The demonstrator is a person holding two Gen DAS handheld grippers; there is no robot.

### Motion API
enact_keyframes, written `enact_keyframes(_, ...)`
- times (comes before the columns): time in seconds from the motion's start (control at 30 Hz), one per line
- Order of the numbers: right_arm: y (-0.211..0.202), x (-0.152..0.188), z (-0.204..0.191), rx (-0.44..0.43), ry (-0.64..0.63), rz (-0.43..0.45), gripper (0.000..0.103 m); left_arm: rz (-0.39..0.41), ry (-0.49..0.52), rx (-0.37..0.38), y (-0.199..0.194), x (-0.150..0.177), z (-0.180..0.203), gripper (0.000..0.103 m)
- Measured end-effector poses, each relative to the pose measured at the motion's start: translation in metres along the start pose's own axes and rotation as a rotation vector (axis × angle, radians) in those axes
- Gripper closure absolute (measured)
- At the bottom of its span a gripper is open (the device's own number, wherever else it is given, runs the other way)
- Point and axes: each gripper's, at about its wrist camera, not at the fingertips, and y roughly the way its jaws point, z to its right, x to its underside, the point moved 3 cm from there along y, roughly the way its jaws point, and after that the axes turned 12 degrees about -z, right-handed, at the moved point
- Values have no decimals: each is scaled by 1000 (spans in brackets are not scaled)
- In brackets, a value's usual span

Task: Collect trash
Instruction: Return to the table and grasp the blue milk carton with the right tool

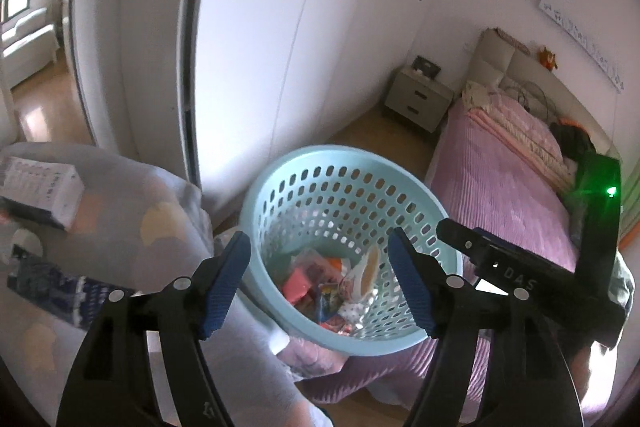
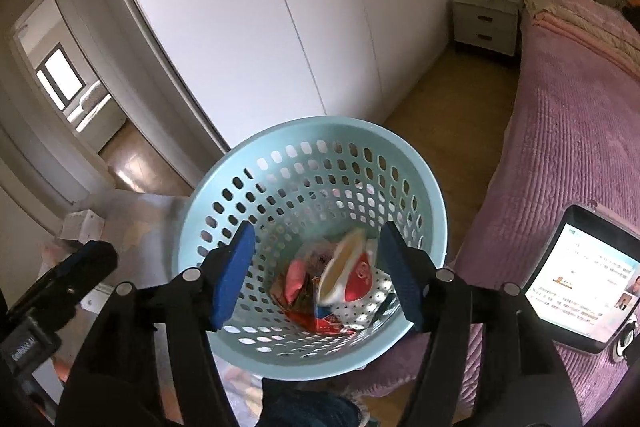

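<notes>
A light blue perforated basket (image 1: 280,183) stands on the floor beside the bed; it also shows in the right wrist view (image 2: 224,211). Inside lie several pieces of trash (image 1: 320,287), among them a red and white paper cup (image 2: 348,275), tilted and blurred, and a pink wrapper (image 2: 296,279). My left gripper (image 1: 320,279) is open and empty above the basket. My right gripper (image 2: 316,275) is open and empty above the basket; it shows in the left wrist view (image 1: 452,231) at the right, where I cannot see its fingertips.
A bed with a pink cover (image 2: 568,131) is at the right, a phone (image 2: 584,275) lying on it. A patterned quilt (image 1: 132,227) with a white box (image 1: 40,191) is at the left. White wardrobe doors (image 2: 280,7) and a bedside cabinet (image 1: 416,99) stand behind.
</notes>
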Motion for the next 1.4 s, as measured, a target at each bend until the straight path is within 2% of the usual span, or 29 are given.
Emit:
enact_keyframes(0.27, -23, 5, -32, -37, -73, 33, 42, 91, -10, 1, -51, 13, -4, 34)
enact_keyframes(0.53, -37, 21, -104, -105, -249, 58, 42, 169, -97, -47, -105, 31, -48, 34)
enact_keyframes(0.8, -26, 42, -185, -163, -440, 27, 36, 219, -262, -153, -151, 44, -134, 33)
enact_keyframes(0.9, -17, 51, -217, -180, -526, 15, 32, 222, -339, -195, -163, 46, -171, 29)
enact_keyframes(1.07, 2, 62, -254, -175, -654, -11, 27, 221, -445, -251, -174, 55, -231, 29)
enact_keyframes(1.2, 18, 69, -271, -146, -743, -22, 25, 192, -501, -294, -177, 65, -280, 28)
enact_keyframes(1.3, 28, 73, -277, -125, -777, -8, 24, 179, -533, -276, -174, 74, -314, 22)
enact_keyframes(1.4, 39, 71, -278, -128, -784, -29, 24, 137, -555, -275, -162, 79, -338, 21)
